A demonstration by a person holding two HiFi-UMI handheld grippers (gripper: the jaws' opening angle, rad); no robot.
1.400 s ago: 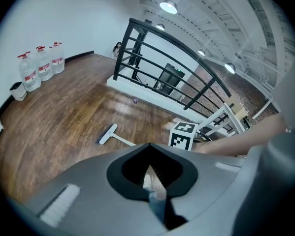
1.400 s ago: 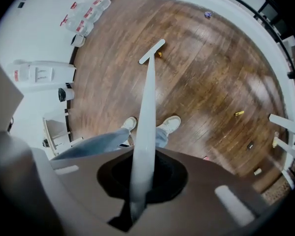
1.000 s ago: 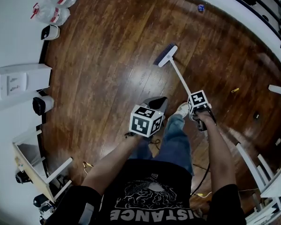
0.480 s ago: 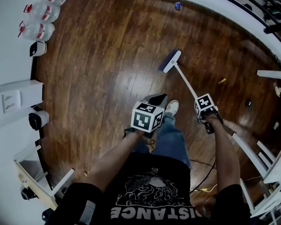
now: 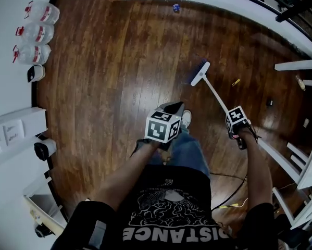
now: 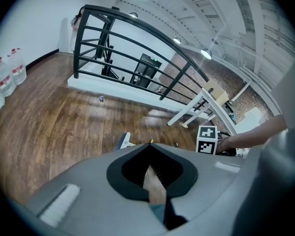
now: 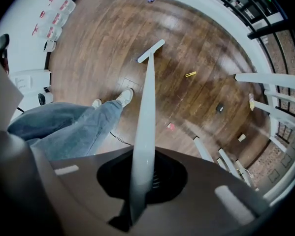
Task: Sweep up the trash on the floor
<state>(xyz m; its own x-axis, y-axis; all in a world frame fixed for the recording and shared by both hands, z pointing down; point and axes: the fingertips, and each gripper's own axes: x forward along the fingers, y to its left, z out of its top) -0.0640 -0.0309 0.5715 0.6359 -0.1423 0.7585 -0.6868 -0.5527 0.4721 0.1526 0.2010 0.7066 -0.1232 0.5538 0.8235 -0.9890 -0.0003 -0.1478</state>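
Seen from the head camera, a person stands on a dark wooden floor [image 5: 119,77]. The right gripper [image 5: 238,125] has its jaws clenched round the pale handle of a broom [image 5: 214,91], which slants forward to the broom head [image 5: 200,73] on the boards ahead. The left gripper [image 5: 166,120] is held in front of the body with its jaws closed tip to tip, and nothing shows between them.

The trash lies scattered. A small yellow scrap [image 5: 235,82] sits just right of the broom head, and a dark piece [image 5: 270,102] lies farther right. A reddish scrap [image 7: 171,127] lies nearer the person's feet, and a tiny blue item [image 5: 176,7] rests far ahead by the white base of the railing [image 6: 137,48].

The yellow scrap looks the natural first target. Sweeping well probably means keeping the bristles flat on the boards and drawing short strokes toward one spot, so the scraps gather instead of scattering.

Likely obstacles are the white frame legs [image 5: 281,158] crowding the right side — the dark piece sits near them — and a cable [image 5: 234,189] trailing by the feet. Water bottles [image 5: 36,34] line the left wall, well apart.
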